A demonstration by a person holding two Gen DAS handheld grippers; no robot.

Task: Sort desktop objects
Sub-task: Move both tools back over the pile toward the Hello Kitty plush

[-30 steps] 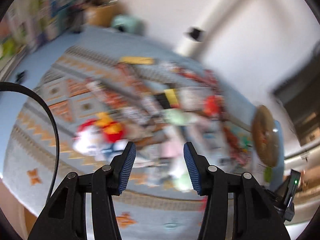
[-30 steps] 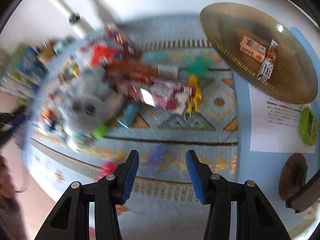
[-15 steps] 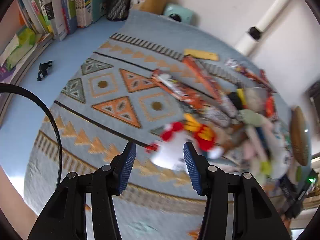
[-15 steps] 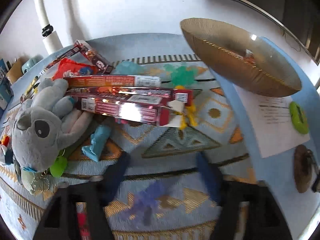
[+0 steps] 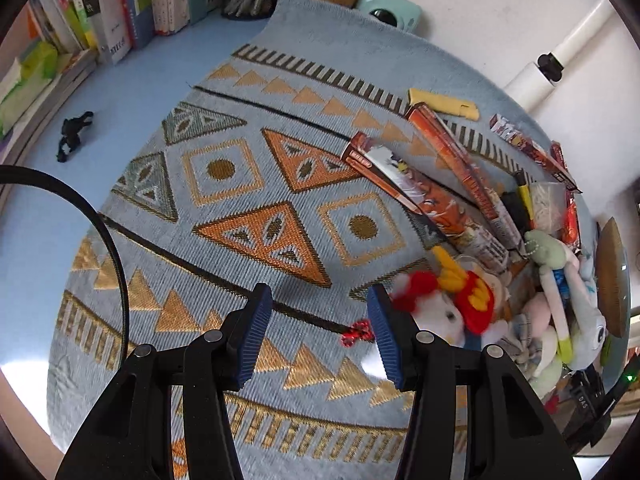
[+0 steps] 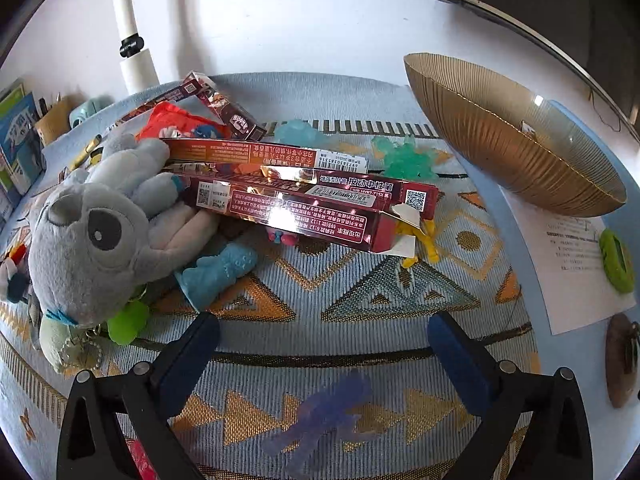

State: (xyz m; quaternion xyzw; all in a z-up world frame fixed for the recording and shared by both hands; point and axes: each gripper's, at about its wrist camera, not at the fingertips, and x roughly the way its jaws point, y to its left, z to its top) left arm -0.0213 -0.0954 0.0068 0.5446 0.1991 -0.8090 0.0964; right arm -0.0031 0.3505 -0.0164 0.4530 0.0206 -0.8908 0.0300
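Below the right tool (image 6: 324, 334), spread wide and empty, a purple figure (image 6: 320, 424) lies flat on the mat (image 6: 400, 292). Drop straight, straddle its middle, then close gently. Left tool (image 5: 318, 332) hangs partly open, empty, beside the chick plush (image 5: 444, 304).

Bare patterned mat (image 5: 256, 184) before the left claw (image 5: 316, 334); stacked boxes (image 6: 304, 196) and grey plush (image 6: 92, 236) beyond the right claw (image 6: 324, 344).

Maroon pen boxes (image 6: 304, 200) are lying stacked across the patterned mat, touching a grey plush (image 6: 96, 236); purple figure (image 6: 320, 420) is lying nearer
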